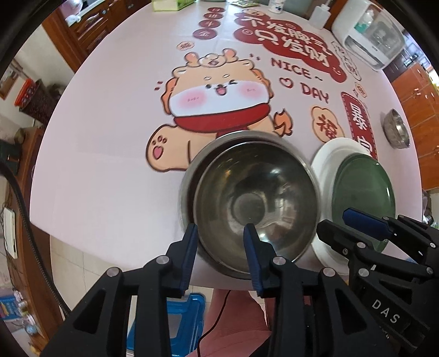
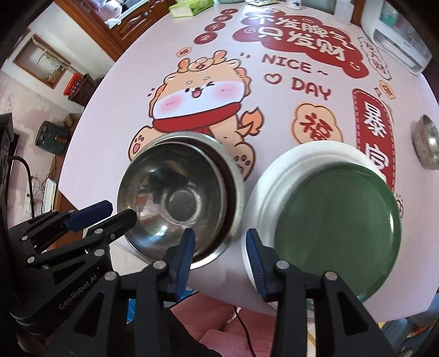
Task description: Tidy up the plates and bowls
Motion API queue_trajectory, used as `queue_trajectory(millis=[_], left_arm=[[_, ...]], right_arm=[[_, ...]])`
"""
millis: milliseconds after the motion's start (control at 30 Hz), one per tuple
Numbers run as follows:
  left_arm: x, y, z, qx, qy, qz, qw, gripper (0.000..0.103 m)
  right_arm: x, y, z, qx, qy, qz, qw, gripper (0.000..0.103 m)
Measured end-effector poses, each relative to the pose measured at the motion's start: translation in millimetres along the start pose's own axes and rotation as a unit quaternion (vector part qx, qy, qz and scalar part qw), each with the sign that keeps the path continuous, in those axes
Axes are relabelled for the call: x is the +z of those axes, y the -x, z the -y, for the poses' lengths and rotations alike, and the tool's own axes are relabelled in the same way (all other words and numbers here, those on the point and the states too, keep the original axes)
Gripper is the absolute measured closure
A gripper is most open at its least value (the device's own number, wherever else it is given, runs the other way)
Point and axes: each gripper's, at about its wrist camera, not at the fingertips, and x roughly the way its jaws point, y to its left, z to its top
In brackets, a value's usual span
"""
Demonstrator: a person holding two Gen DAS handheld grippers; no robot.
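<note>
Two steel bowls, one nested in the other [image 1: 255, 197] [image 2: 178, 197], stand near the table's front edge. Right beside them lies a green plate [image 1: 362, 186] [image 2: 334, 217] on a larger white plate [image 1: 326, 159] [image 2: 274, 175]. My left gripper [image 1: 221, 228] [image 2: 122, 210] points down and is open, straddling the inner bowl's near rim without pressing it. My right gripper [image 2: 219, 233] [image 1: 333, 219] is open over the gap between the bowls and the white plate, holding nothing. A third steel bowl [image 1: 396, 129] [image 2: 426, 142] sits alone at the table's right edge.
The round table [image 1: 109, 137] has a pink cartoon-print cover. At its far side stand a white appliance [image 1: 370, 35], a bottle [image 1: 321, 13] and a green tissue box [image 2: 192, 7]. A blue stool [image 1: 189, 315] and a person's pink-clad lap [image 1: 236, 315] are below the near edge.
</note>
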Motion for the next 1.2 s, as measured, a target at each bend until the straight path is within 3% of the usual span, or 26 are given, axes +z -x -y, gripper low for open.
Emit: queue_trajectory(millis=[133,267,400,533,733,1200], left_arm=[[5.2,8.8,16.2,-0.001,-0.019,0.011,0.9998,0.067],[11.2,16.3,38.5,0.000,-0.037,0.022,0.9991,0.059],[16.7,23.8,68.7,0.001,-0.057,0.033,0.9978,0.054],[20.8,28.3,104.3,0.002,-0.079,0.039,0.9961,0.046],[25.1,25.5,152.4,0.005,-0.098,0.036,0.9945,0.036],[50.8,10.0,254.1,0.011,-0.120,0.036,0.9920,0.030]], right_arm=[[-4.5,11.9,18.2,-0.001,-0.023,0.015,1.000,0.052],[-10.3,21.4,41.4,-0.005,-0.048,0.023,0.999,0.050],[-16.2,29.2,70.3,-0.008,-0.075,0.026,0.997,0.047],[-22.7,38.4,101.5,-0.012,-0.101,0.032,0.994,0.038],[-31.1,46.5,149.5,-0.020,-0.132,0.026,0.991,0.037],[-27.7,63.5,257.2,-0.034,-0.153,0.011,0.988,0.037]])
